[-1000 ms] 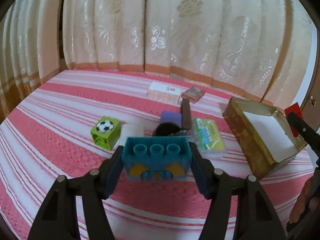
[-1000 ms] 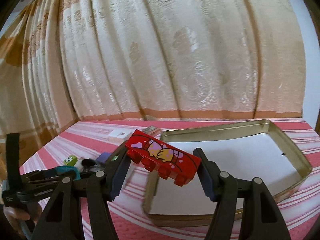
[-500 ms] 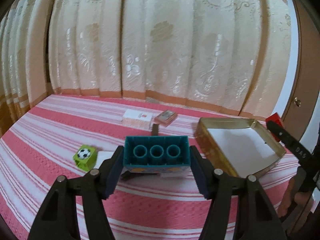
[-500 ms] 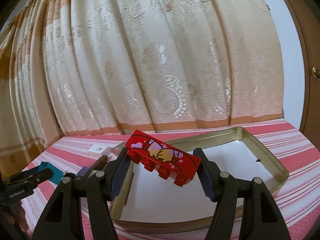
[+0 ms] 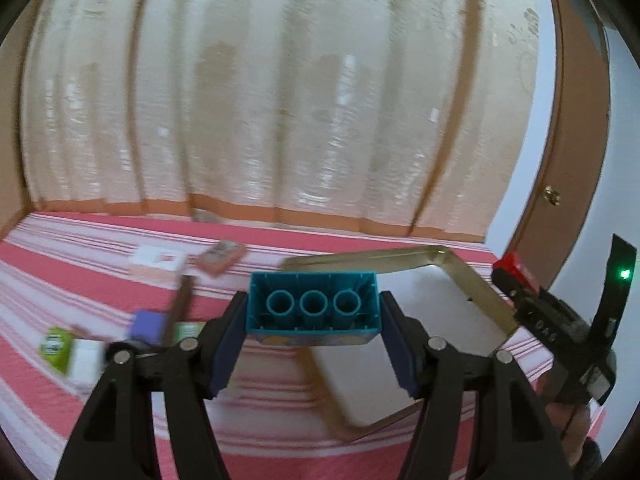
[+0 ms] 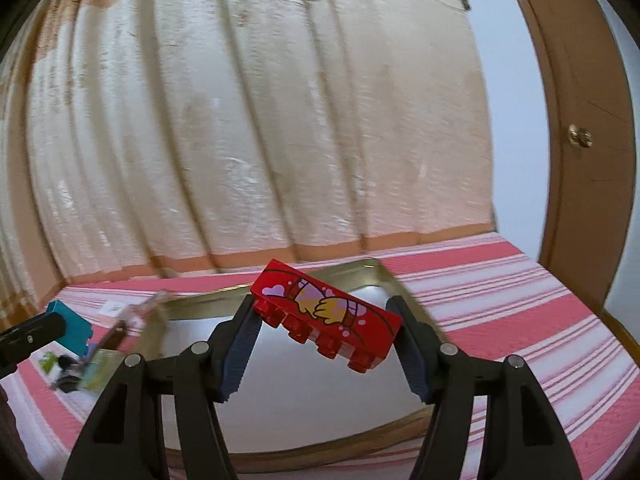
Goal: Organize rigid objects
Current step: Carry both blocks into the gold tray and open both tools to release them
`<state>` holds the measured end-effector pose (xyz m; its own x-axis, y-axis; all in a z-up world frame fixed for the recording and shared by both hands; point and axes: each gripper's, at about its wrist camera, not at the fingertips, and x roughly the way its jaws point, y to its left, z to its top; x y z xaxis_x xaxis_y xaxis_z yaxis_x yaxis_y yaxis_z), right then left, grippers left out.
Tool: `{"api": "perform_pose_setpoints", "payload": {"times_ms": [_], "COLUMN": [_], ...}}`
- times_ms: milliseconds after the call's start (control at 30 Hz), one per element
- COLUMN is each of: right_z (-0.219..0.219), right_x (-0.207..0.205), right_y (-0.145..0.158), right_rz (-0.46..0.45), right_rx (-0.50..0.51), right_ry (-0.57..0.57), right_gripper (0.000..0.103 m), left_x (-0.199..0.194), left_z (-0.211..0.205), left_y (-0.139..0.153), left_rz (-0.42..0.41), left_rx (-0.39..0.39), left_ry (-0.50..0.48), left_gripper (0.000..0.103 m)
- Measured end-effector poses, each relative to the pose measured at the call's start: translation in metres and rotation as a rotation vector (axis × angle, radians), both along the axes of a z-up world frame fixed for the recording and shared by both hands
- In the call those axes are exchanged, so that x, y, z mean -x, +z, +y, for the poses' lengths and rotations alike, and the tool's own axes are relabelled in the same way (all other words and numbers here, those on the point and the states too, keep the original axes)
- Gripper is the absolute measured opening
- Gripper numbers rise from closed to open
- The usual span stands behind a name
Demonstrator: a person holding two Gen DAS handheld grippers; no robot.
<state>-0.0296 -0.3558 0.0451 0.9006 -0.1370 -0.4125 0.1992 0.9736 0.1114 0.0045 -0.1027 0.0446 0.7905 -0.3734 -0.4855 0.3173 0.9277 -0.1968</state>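
The left tool pinches a teal block, hollow underside toward the camera, and the right tool pinches a tilted red block, both held above the open gold tin on the pink-striped bed.
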Motion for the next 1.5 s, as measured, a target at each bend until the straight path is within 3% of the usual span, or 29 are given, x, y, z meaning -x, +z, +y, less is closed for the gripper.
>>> {"api": "perform_pose_setpoints", "payload": {"times_ms": [267,500,700,800,867,933,1000,1133,1267,1500], "right_z": [-0.022,-0.017,-0.018,-0.024,-0.030,-0.038,-0.047,-0.056,-0.053,-0.057], "right_x": [-0.019,-0.028,-0.034,-0.034,-0.030,-0.023,-0.018,-0.014,-0.015,-0.010], "right_y": [-0.020,-0.031,-0.037,-0.038,-0.037,-0.034,-0.031,-0.032,-0.033,-0.033], "right_rz": [0.128,0.196,0.222,0.212,0.180,0.129,0.086,0.056,0.057,0.020], "right_rx": [0.001,0.030,0.023,-0.030,-0.088,-0.154,-0.222,-0.300,-0.293,-0.285], "right_ry": [-0.036,-0.040,-0.040,-0.037,-0.047,-0.049,-0.055,-0.061,-0.063,-0.088], "right_gripper": [0.066,0.066,0.067,0.073,0.086,0.089,0.092,0.093,0.093,0.093], "left_x": [-0.020,-0.034,-0.036,-0.038,-0.037,-0.033,-0.028,-0.021,-0.021,-0.016], "left_z": [-0.071,-0.091,-0.087,-0.088,-0.088,-0.087,-0.085,-0.080,-0.073,-0.069], "left_y": [-0.019,-0.043,-0.046,-0.048,-0.048,-0.045,-0.041,-0.033,-0.032,-0.030], "left_rz": [0.033,0.096,0.095,0.101,0.096,0.068,0.028,-0.023,-0.028,-0.070], "left_rx": [-0.055,-0.091,-0.122,-0.138,-0.153,-0.171,-0.176,-0.154,-0.129,-0.152], "left_ry": [-0.063,-0.066,-0.039,-0.030,-0.020,0.002,0.029,0.031,0.035,0.062], "left_gripper": [0.064,0.064,0.064,0.064,0.068,0.090,0.102,0.103,0.103,0.103]}}
